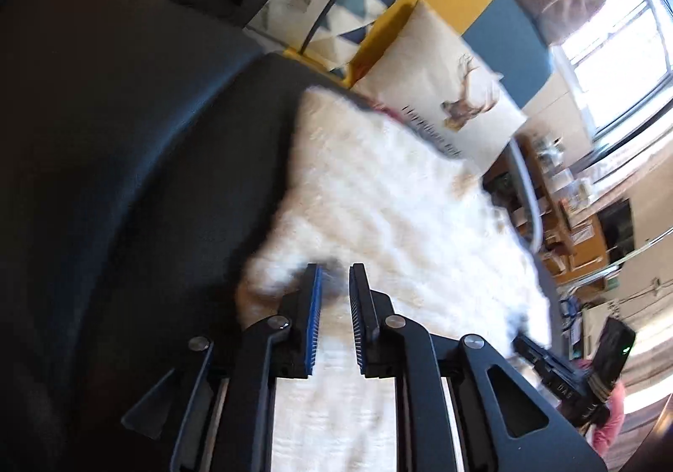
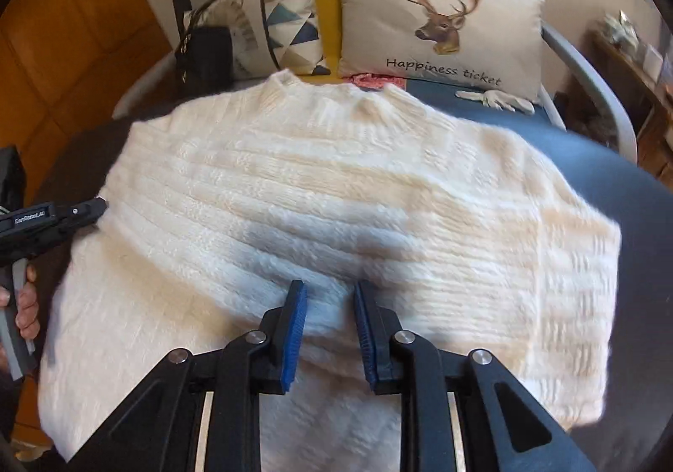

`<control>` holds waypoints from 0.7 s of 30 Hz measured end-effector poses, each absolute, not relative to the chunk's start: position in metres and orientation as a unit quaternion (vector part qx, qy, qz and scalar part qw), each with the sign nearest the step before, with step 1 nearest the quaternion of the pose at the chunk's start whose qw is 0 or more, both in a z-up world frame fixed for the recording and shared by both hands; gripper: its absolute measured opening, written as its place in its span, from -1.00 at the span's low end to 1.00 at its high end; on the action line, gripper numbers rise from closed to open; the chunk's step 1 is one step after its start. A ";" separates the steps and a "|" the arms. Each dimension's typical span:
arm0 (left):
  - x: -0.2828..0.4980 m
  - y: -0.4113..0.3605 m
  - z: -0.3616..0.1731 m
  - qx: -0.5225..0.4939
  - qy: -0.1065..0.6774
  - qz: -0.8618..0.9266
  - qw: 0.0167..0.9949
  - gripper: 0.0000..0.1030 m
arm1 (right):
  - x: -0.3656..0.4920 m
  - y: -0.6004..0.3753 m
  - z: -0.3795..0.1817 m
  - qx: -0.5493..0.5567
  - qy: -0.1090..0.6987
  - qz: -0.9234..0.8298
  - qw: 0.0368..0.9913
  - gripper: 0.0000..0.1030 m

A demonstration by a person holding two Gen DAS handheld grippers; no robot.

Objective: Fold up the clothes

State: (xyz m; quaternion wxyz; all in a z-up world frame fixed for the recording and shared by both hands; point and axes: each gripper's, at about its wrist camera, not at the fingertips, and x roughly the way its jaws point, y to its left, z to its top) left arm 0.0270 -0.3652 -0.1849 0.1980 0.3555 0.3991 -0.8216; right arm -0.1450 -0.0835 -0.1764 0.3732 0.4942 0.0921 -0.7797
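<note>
Now both the left gripper [image 1: 335, 266] and right gripper [image 2: 329, 286] hover slightly apart over the white sweater [image 2: 319, 194], gripping nothing.

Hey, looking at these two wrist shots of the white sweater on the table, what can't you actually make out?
- Sweater hem: right wrist view, covered by the right tongs and cut by the bottom edge.
- Sweater's knit: left wrist view, motion blur smears it.
- Left tongs grip: left wrist view, a gap shows between the pads, contact with the fabric unclear.
- Red item behind the collar: right wrist view, mostly hidden by the sweater and the deer cushion.
</note>
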 end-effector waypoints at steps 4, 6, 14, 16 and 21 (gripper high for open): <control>0.013 -0.338 -0.168 0.357 0.349 -0.849 0.173 -0.69 | -0.147 -0.052 -0.164 0.483 0.035 -0.804 0.345 -0.56; 0.005 -0.326 -0.168 0.371 0.325 -0.855 0.163 -0.69 | -0.143 -0.051 -0.166 0.480 0.047 -0.805 0.345 -0.56; -0.007 -0.311 -0.183 0.407 0.273 -0.852 0.182 -0.69 | -0.134 -0.045 -0.186 0.472 0.098 -0.814 0.323 -0.58; -0.006 -0.309 -0.173 0.393 0.270 -0.862 0.175 -0.69 | -0.136 -0.039 -0.177 0.465 0.079 -0.821 0.321 -0.57; -0.027 -0.286 -0.159 0.390 0.230 -0.880 0.144 -0.68 | -0.139 -0.047 -0.157 0.433 0.086 -0.838 0.323 -0.56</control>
